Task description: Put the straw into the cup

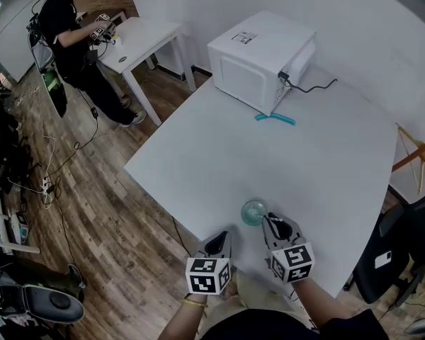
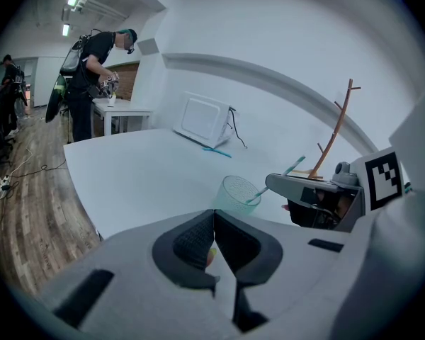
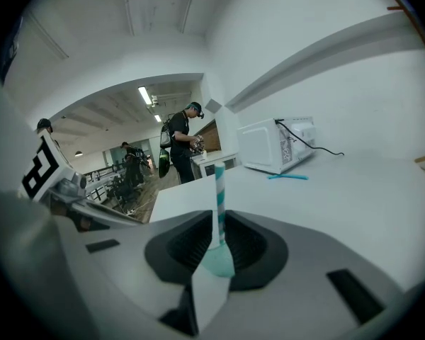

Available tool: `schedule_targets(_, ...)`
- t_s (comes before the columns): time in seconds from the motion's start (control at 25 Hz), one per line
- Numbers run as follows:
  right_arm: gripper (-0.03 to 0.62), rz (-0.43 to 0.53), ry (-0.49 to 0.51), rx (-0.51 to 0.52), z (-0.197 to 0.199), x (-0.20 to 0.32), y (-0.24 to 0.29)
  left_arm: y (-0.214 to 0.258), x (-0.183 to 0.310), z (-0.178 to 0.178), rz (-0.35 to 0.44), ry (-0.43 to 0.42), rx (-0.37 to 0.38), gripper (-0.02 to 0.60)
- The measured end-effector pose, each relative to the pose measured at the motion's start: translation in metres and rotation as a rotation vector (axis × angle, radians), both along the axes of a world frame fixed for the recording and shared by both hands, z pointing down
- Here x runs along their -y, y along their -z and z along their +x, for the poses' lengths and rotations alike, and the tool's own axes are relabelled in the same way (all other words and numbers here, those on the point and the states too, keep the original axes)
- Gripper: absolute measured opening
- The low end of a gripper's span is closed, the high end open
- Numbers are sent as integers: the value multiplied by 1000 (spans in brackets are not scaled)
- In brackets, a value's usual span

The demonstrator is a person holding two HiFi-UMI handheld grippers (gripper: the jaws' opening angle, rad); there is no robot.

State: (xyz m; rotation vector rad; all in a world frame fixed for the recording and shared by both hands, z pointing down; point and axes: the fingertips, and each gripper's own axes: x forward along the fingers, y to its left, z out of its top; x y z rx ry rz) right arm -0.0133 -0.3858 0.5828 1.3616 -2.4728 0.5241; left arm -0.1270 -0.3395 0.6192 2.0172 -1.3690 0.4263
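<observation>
A clear teal cup (image 1: 253,212) stands upright near the front edge of the white table (image 1: 219,154). My right gripper (image 1: 273,223) sits just right of it, shut on a teal-and-white striped straw (image 3: 219,193). In the left gripper view the straw (image 2: 295,164) slants down from the right gripper's fingers (image 2: 301,185), and its lower end lies inside the cup (image 2: 235,193). My left gripper (image 1: 219,241) hovers at the table's front edge, left of and nearer than the cup. Its jaws (image 2: 213,214) are shut, pad against pad.
A white microwave (image 1: 258,59) stands at the far side with its cable trailing right, and a teal object (image 1: 275,119) lies in front of it. A black chair (image 1: 400,250) is at the right. A person works at a small white table (image 1: 138,37) far left.
</observation>
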Motion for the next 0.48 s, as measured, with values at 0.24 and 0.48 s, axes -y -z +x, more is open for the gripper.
schedule_targets(0.24, 44, 1, -2, 8, 1, -6, 1, 4, -5, -1, 7, 2, 1, 20)
schedule_targets(0.48, 104, -7, -7, 7, 1, -13, 1, 7, -13, -2, 16, 3, 2, 20)
